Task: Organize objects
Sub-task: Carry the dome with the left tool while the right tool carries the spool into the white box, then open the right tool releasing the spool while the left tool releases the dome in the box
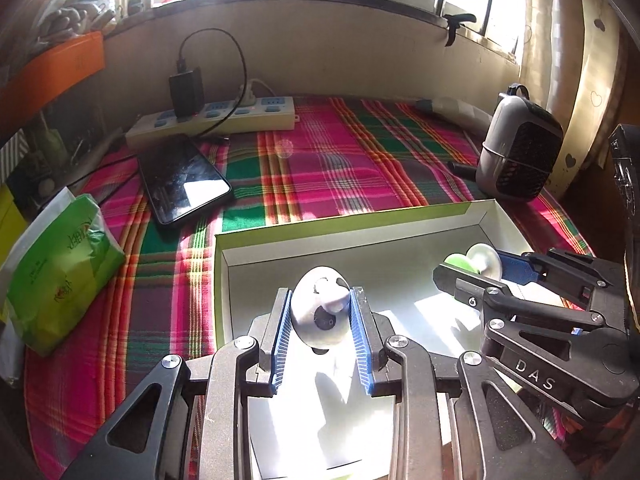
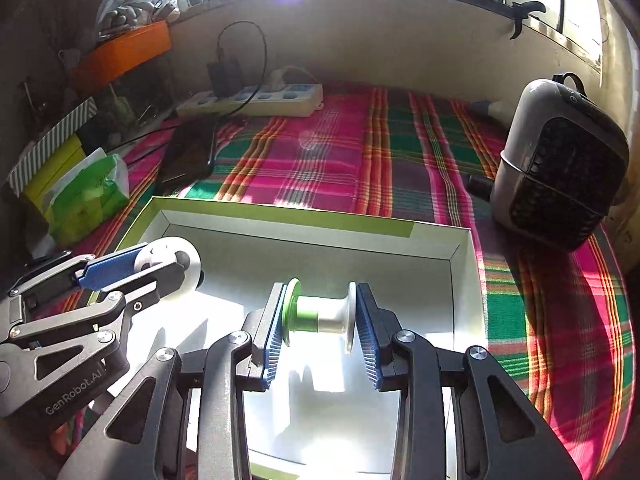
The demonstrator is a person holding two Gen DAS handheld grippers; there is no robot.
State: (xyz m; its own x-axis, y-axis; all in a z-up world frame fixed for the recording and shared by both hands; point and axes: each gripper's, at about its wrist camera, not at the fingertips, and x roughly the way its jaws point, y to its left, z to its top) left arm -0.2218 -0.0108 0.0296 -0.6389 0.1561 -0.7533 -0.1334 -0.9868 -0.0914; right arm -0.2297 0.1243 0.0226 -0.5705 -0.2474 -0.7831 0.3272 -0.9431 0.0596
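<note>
My left gripper [image 1: 320,312] is shut on a white disc-shaped reel with dark holes [image 1: 318,316], held over the open white box with a green rim [image 1: 344,226]. My right gripper [image 2: 318,316] is shut on a small spool with one green and one white flange [image 2: 318,314], also above the box [image 2: 320,248]. In the left wrist view the right gripper [image 1: 472,270] shows at the right with the green and white spool [image 1: 474,262]. In the right wrist view the left gripper [image 2: 160,260] appears at the left, gripping the white reel [image 2: 172,266].
A plaid cloth [image 1: 340,168] covers the table. On it lie a black phone [image 1: 182,180], a power strip with a charger [image 1: 216,114], a green tissue pack [image 1: 60,268] at the left and a small grey heater [image 2: 560,164] at the right. An orange box [image 2: 124,52] sits on the left shelf.
</note>
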